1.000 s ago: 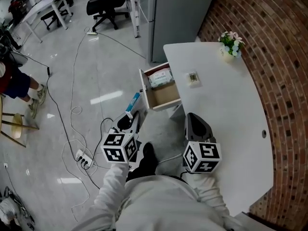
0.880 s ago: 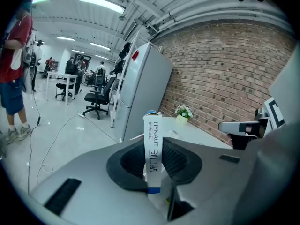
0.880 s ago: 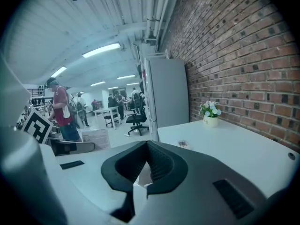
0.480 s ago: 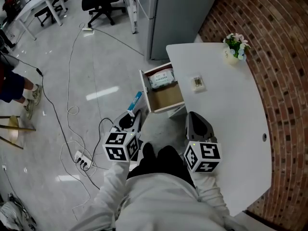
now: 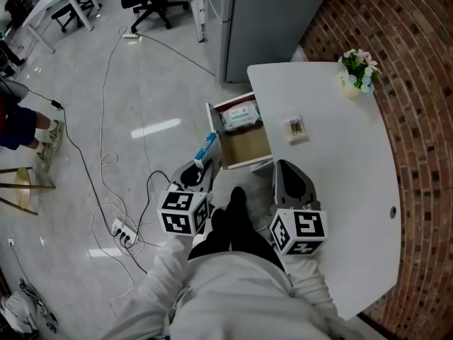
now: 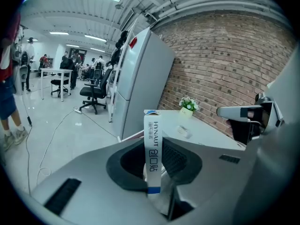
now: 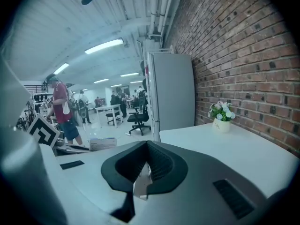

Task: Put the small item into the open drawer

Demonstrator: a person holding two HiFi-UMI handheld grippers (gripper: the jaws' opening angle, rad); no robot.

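Although the drawer stands open at the left edge of the white table, the small box is not yet inside it. The left gripper pinches that box by its lower end. Its own view shows the narrow white-and-blue carton upright between the pads, its top clear of the jaw tips. From the head view the box sits just outside the drawer's left panel, by the corner nearer the person, over the floor and not over the drawer's bottom. The right gripper has its jaws pressed together with nothing between them. It hangs by the table edge, just on the person's side of the drawer.

Contents noted: a wrapped pack lies in the far half of the drawer, and the near half shows bare brown bottom (room enough, in my judgement, for the box). A small packet lies on the table top just right of the drawer, with neither gripper at it. A flower pot stands at the far corner.

Assessment: pick-up is done, delivery is not. Remaining, as I judge it:
- carry the box rightward over the drawer's bare half
- lower it inside the walls
- spread the jaws
- withdraw
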